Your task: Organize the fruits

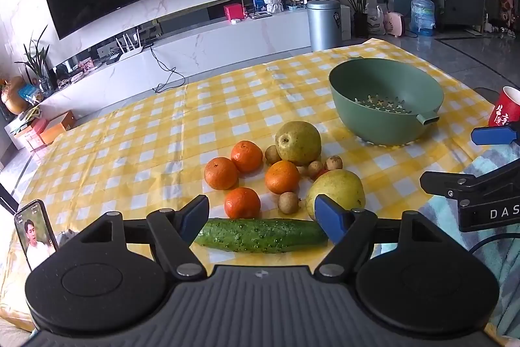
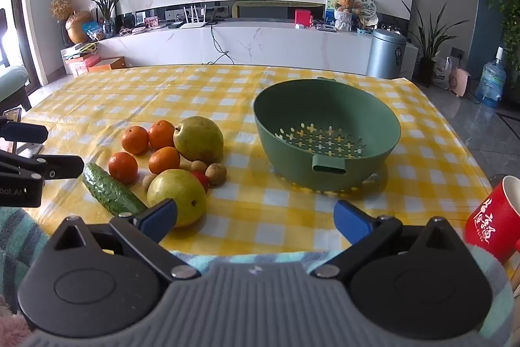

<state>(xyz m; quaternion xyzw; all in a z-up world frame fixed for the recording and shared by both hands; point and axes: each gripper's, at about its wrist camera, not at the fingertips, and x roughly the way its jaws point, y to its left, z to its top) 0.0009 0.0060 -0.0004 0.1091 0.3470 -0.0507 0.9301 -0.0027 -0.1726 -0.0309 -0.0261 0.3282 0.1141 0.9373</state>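
A pile of fruit lies on the yellow checked tablecloth (image 1: 130, 126): several tangerines (image 1: 221, 173), two yellow-green pears (image 1: 298, 142) (image 2: 177, 195), small brown longans (image 1: 288, 202) and a bumpy cucumber (image 1: 260, 235). An empty green colander bowl (image 1: 386, 100) (image 2: 325, 132) stands to the right of the pile. My left gripper (image 1: 262, 217) is open, its blue pads straddling the cucumber's ends from above without touching it. My right gripper (image 2: 255, 221) is open over bare cloth, with its left pad in front of the near pear.
A red paper cup (image 2: 494, 220) stands at the table's right front edge. A phone (image 1: 34, 233) leans at the left front corner. A striped teal towel (image 1: 500, 171) covers the near edge. Beyond the table are a TV console and a grey bin (image 2: 385, 54).
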